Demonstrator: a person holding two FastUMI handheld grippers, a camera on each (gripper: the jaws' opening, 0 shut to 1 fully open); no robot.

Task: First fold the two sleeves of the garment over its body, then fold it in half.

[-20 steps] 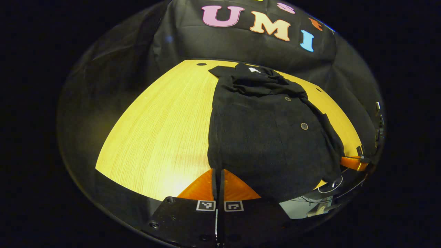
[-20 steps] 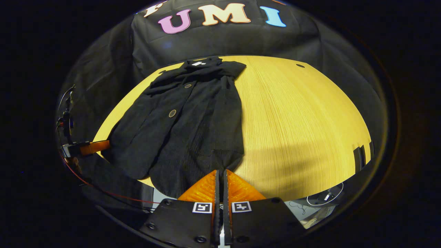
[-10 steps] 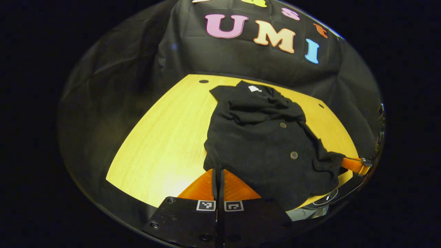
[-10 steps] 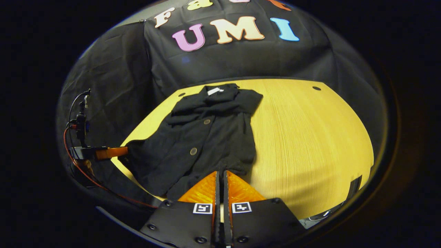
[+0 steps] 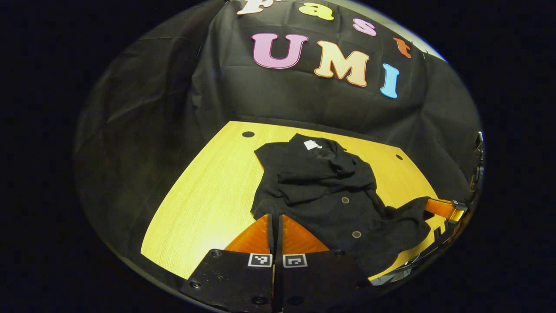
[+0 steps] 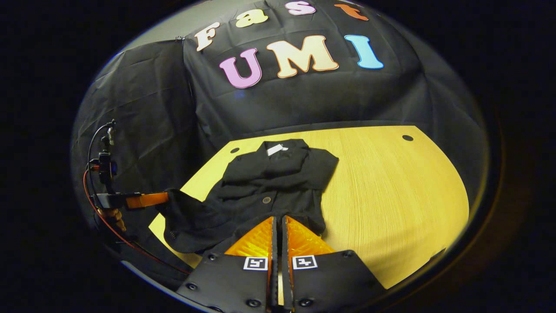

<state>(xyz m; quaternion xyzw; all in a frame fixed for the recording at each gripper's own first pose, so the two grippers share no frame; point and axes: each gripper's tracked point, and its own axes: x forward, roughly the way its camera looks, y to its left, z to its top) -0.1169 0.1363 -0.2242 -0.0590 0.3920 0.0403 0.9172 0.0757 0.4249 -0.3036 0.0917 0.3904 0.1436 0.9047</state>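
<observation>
Here both orange two-finger grippers, left [image 5: 275,228] and right [image 6: 278,232], pinch the black buttoned garment's [image 5: 323,195] hem at 6 o'clock, raised above the yellow wooden table [image 6: 399,195].

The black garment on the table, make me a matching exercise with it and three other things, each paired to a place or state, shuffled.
Column one:
1. garment
2. white tag
3. left claw
4. table

Column two:
A. shut on the garment's near hem
B. yellow wood, with a dark round hole near the far edge
C. sleeves folded over the body, near hem lifted off the table
D. at the collar, on the far end of the garment

Pairs: 1-C, 2-D, 3-A, 4-B
</observation>
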